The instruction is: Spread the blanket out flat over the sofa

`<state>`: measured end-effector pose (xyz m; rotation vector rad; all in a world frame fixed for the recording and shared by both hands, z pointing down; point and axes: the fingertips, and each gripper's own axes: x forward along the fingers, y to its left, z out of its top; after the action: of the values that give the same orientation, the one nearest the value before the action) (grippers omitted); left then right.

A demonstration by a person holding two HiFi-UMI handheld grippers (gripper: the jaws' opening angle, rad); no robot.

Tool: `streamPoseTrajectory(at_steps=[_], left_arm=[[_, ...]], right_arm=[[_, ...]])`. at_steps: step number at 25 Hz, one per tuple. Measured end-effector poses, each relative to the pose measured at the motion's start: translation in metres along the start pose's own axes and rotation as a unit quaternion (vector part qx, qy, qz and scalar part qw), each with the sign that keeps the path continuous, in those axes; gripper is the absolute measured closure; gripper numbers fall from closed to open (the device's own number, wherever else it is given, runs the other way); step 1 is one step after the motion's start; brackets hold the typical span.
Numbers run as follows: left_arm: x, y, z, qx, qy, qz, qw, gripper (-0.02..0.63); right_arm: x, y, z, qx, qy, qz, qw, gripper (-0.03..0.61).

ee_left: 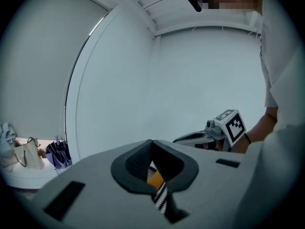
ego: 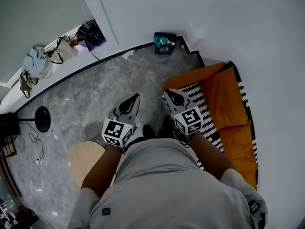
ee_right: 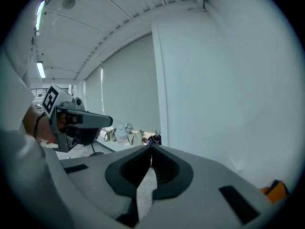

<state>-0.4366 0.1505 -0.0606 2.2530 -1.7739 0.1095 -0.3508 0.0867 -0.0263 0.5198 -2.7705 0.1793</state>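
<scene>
Left gripper (ego: 136, 96): clamped on the striped-and-orange edge of the blanket (ego: 198, 101).
Right gripper (ego: 167, 94): just beside it, clamped on a pale fold of the blanket.
Blanket: heaped against the wall (ego: 267, 42).

A bare, office-like room: grey marble floor (ego: 95, 89), white walls (ego: 214, 18), ceiling strip light (ee_right: 41, 69), bags (ego: 61, 51) on a window ledge (ego: 78, 61).

Blanket (ego: 224, 97): orange with black-and-white zigzag bands and dark edging. It lies rumpled and partly folded over itself, lengthwise against the wall, zigzag showing along the near edge. The sofa beneath is covered and can't be made out.
</scene>
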Motion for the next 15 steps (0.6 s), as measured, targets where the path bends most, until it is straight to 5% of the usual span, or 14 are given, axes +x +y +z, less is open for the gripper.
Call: streamPoseTrajectory(at_steps=[15], left_arm=[[-0.006,-0.043,0.044,0.015,-0.011,-0.094,0.9954,0.604]], right_arm=[[-0.066,0.013,0.045,0.005,-0.025,-0.061,0.998,0.551]])
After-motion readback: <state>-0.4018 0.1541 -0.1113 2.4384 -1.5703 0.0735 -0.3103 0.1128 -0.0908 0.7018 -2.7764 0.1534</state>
